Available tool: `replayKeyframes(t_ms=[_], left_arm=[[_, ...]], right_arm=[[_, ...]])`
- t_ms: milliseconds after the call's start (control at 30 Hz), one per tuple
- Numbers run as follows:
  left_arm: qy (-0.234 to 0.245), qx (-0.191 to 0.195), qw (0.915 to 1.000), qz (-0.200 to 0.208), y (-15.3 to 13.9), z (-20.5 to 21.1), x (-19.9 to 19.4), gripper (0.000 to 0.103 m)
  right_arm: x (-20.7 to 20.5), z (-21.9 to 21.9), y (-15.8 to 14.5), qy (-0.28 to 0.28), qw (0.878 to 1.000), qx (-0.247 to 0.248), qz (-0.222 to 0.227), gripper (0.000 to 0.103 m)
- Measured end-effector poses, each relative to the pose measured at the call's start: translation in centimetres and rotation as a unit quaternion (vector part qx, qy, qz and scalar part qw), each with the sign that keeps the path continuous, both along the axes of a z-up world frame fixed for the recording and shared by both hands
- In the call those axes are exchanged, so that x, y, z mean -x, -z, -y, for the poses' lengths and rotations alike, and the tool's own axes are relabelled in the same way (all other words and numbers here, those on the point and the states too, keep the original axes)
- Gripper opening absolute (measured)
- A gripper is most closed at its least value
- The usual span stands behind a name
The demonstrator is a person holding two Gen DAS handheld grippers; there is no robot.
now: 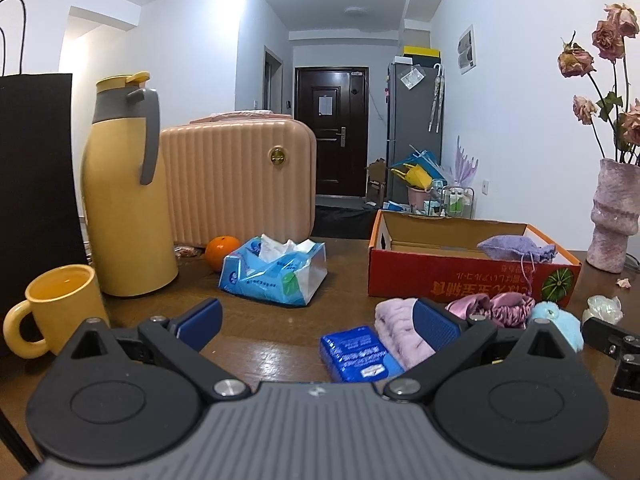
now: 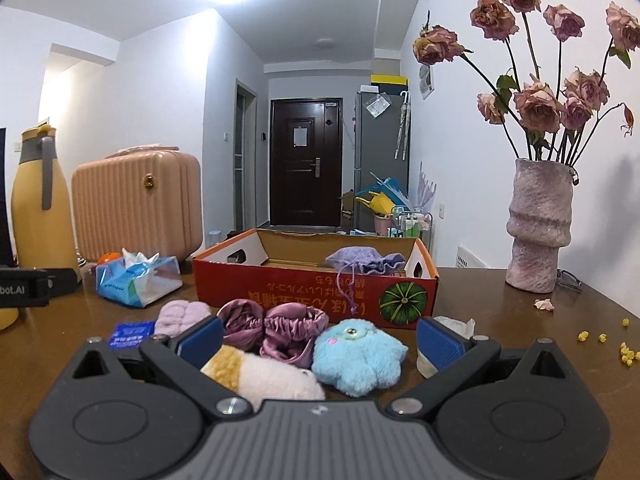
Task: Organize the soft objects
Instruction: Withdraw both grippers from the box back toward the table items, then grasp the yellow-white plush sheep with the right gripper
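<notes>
A red cardboard box stands on the brown table with a lavender drawstring pouch inside. In front of it lie a pale pink fluffy cloth, a purple satin bonnet, a light blue plush toy and a white-and-yellow plush. My left gripper is open, low over the table, by a blue tissue packet. My right gripper is open, with the plush toys between its fingers.
A yellow thermos, yellow mug, pink suitcase, orange and open blue tissue pack stand at left. A pink vase of dried roses stands at right, with crumbs nearby.
</notes>
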State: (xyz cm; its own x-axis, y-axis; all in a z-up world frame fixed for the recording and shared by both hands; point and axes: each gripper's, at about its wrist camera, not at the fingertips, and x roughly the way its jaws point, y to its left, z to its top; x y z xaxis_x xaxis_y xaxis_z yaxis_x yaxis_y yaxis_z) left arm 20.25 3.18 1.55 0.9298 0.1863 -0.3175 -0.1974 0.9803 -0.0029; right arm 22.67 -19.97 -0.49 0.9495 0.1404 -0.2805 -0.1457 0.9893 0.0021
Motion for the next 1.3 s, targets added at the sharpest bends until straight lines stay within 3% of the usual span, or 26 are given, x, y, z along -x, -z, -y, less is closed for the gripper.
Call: replayKeyframes(t_ms=[967,1300], left_arm=[[0.019,0.02,0.9994,-0.021,0.7,-2.2,1.3,0.103],[0.02,0.026,0.9988,-0.036,1.1,-2.9,0.7,0.103]], right_arm=[[0.9,-2.4,1.2,-0.027,0.999,0.023,-0.032,0.103],[-0.1,-3.3,1.5,-0.04,0.998,0.004,-0.058,0.103]])
